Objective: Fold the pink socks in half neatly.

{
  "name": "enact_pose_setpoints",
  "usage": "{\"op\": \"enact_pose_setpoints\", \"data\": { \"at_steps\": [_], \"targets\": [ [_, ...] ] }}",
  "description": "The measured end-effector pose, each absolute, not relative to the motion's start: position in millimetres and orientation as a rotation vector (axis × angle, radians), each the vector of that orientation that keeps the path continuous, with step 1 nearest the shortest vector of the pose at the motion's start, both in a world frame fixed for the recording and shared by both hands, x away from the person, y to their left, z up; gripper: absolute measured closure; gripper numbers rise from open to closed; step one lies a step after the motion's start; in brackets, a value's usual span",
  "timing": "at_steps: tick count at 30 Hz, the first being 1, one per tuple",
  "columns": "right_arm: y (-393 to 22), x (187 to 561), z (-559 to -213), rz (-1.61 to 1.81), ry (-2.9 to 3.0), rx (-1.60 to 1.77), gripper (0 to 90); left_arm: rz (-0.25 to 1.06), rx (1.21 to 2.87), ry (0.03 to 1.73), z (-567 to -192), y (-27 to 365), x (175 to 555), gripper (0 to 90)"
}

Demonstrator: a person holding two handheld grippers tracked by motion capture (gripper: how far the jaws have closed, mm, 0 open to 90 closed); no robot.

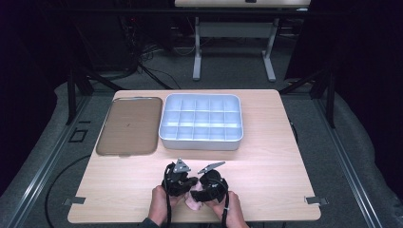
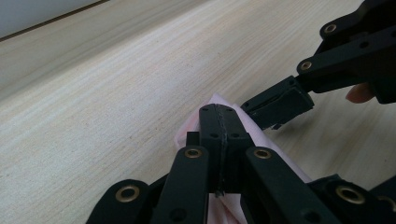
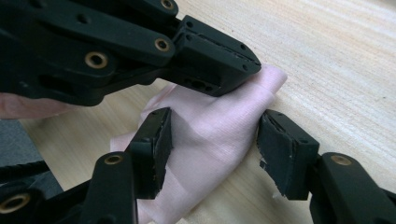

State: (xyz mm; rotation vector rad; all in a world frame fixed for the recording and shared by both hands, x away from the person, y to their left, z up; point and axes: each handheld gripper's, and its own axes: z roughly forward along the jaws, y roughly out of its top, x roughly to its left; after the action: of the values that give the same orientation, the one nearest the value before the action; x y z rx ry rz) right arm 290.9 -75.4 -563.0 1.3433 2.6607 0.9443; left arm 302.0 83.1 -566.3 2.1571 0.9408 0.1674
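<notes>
While pink cloth (image 1: 194,202) nears the table edge (image 1: 190,221), tabletop lies open.

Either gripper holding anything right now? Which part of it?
Left gripper is shut on the pink cloth, pinching a folded edge. Right gripper straddles the cloth, jaws open.

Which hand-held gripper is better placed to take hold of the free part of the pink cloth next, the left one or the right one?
Probably the right hand-held gripper: its jaws stand open on either side of the pink cloth. The left hand-held gripper is already shut on the cloth's edge.
</notes>
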Motion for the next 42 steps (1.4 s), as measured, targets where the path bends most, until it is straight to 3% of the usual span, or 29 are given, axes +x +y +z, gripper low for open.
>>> {"op": "enact_pose_setpoints", "data": {
  "at_steps": [15, 21, 24, 32, 42],
  "targets": [
    [-79, 302, -563, 0.965, 2.770, 1.353, 62.4, 0.149, 2.117, 0.955, -569, 91, 302, 90.0],
    [-80, 305, -563, 0.984, 2.805, 1.318, 69.1, 0.200, 2.108, 0.949, -568, 93, 298, 89.8],
    [-78, 305, -563, 0.992, 2.807, 1.299, 71.7, 0.285, 2.092, 0.949, -568, 93, 294, 88.9],
    [-80, 305, -563, 1.005, 2.803, 1.254, 73.9, 0.347, 2.023, 1.042, -561, 118, 296, 71.7],
    [-84, 304, -566, 1.055, 2.800, 1.264, 73.8, 0.396, 2.012, 1.220, -572, 170, 294, 30.3]
  ]
}}
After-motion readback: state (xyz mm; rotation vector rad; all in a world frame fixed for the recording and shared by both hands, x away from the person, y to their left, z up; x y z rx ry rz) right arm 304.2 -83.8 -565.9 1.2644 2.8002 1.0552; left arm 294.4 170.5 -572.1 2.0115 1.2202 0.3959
